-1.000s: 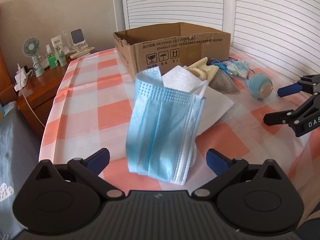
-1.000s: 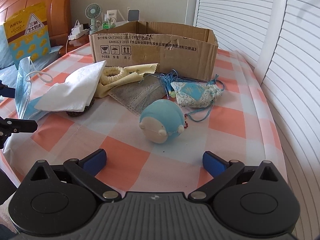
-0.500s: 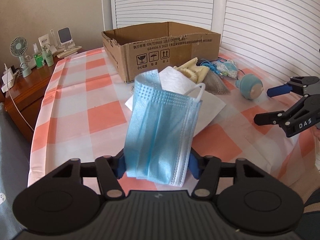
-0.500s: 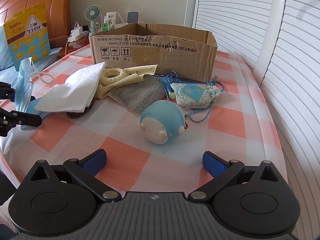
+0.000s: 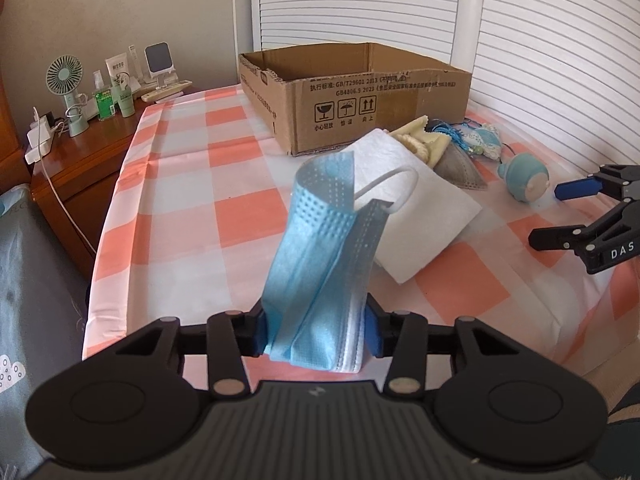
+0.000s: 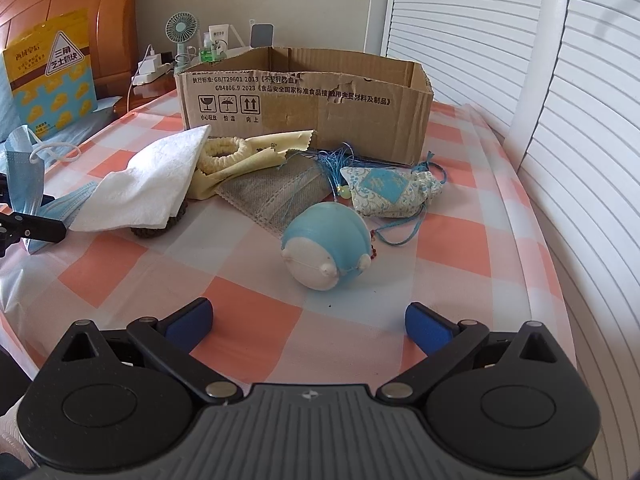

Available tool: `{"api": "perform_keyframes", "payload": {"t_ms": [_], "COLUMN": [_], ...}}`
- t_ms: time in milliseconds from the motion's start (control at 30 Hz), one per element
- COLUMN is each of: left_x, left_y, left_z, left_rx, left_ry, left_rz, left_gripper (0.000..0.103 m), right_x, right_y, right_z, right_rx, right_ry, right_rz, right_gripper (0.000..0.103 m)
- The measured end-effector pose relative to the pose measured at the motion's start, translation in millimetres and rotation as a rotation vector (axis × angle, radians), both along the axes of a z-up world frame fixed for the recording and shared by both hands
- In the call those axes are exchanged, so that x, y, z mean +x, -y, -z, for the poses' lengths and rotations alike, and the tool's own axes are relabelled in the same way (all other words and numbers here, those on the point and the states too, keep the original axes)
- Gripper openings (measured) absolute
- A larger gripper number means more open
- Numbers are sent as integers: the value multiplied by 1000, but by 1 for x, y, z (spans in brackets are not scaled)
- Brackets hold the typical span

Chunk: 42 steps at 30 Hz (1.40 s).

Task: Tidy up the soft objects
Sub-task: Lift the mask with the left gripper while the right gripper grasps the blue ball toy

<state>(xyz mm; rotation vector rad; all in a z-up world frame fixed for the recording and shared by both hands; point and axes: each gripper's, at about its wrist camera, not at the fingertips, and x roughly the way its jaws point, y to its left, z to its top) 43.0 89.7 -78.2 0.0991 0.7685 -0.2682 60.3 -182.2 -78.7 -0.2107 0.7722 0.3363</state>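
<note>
My left gripper (image 5: 316, 330) is shut on a blue face mask (image 5: 320, 264), holding it upright over the table's near left edge; it also shows in the right wrist view (image 6: 24, 168). My right gripper (image 6: 308, 324) is open and empty, just short of a blue and cream round plush toy (image 6: 326, 246). An open cardboard box (image 5: 360, 96) stands at the back. In front of it lie a white cloth (image 6: 148, 184), a cream scrunchie (image 6: 222, 152), a yellow cloth (image 6: 264, 148), a grey mask (image 6: 272, 192) and a blue patterned sachet (image 6: 388, 190).
The checked orange and white tablecloth (image 5: 192, 184) covers the table. A wooden nightstand (image 5: 76, 148) on the left holds a small fan (image 5: 66, 92), bottles and chargers. White louvred doors (image 6: 560, 80) run behind and along the right. A yellow bag (image 6: 48, 76) leans at the headboard.
My left gripper closed on the blue mask and lifted it, pulling back toward the table's left edge. The right gripper stayed open and nearly still.
</note>
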Motion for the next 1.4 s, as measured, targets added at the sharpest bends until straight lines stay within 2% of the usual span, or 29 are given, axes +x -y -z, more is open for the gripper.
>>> {"api": "perform_keyframes", "payload": {"t_ms": [433,600,733,800,933,1133,1400], "left_x": [1,1,1,1,1,1,-4], "left_y": [-5,-5,-7,-9,-12,-13,-12], "left_z": [-12,-15,-17,-19,-24,-30,-48], "left_rx": [-56,-57,-60,-69,-68,-49,-27], "left_ry": [-9,-13,-17,-20,-25,-33,-20], "left_rz": [3,13,11,12,22,48,96], "left_gripper": [41,41,40,40,40,39,35], "right_x": [2,9,24,28,33,31,18], "right_y": [-4,-10,-11,-13,-17,-13,-8], "right_z": [-2,-3,-6,-7,-9,-13,-36], "right_rx": [-16,-34,-7,-7,-26,-17,-12], "right_ry": [-15,9,8,15,17,13,59], "right_rz": [0,-26,-11,-8,4,17,-7], "right_gripper": [103,101,85,82,54,51,51]}}
